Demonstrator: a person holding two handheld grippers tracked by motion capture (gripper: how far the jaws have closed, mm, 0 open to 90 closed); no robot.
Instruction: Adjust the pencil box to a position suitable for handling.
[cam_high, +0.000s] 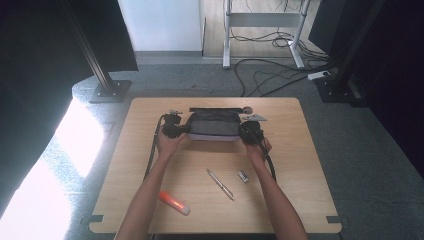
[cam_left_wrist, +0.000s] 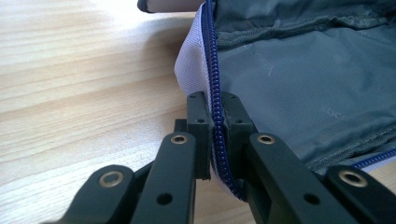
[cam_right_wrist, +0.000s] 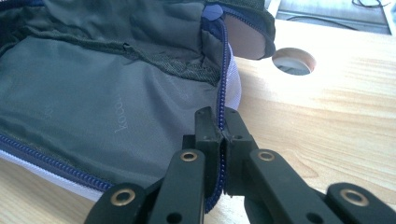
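An open fabric pouch (cam_high: 214, 126) with grey lining, a pale lilac outside and a blue zipper lies spread at the far middle of the wooden table (cam_high: 125, 165). My left gripper (cam_high: 172, 131) is shut on the pouch's left edge; in the left gripper view its jaws (cam_left_wrist: 215, 122) pinch the blue zipper (cam_left_wrist: 214, 70) of the pouch (cam_left_wrist: 299, 79). At the pouch's right edge my right gripper (cam_high: 250, 132) is shut as well, and in the right gripper view its jaws (cam_right_wrist: 221, 128) clamp the zipper (cam_right_wrist: 225, 65) beside the grey lining (cam_right_wrist: 93, 102).
A silver pen (cam_high: 220, 184) and a small silver clip-like item (cam_high: 243, 176) lie near the middle front. An orange-and-white marker (cam_high: 174, 203) rests at the front left. A round hole (cam_right_wrist: 293, 60) in the tabletop sits beyond the pouch. Dark stands and cables fill the floor behind.
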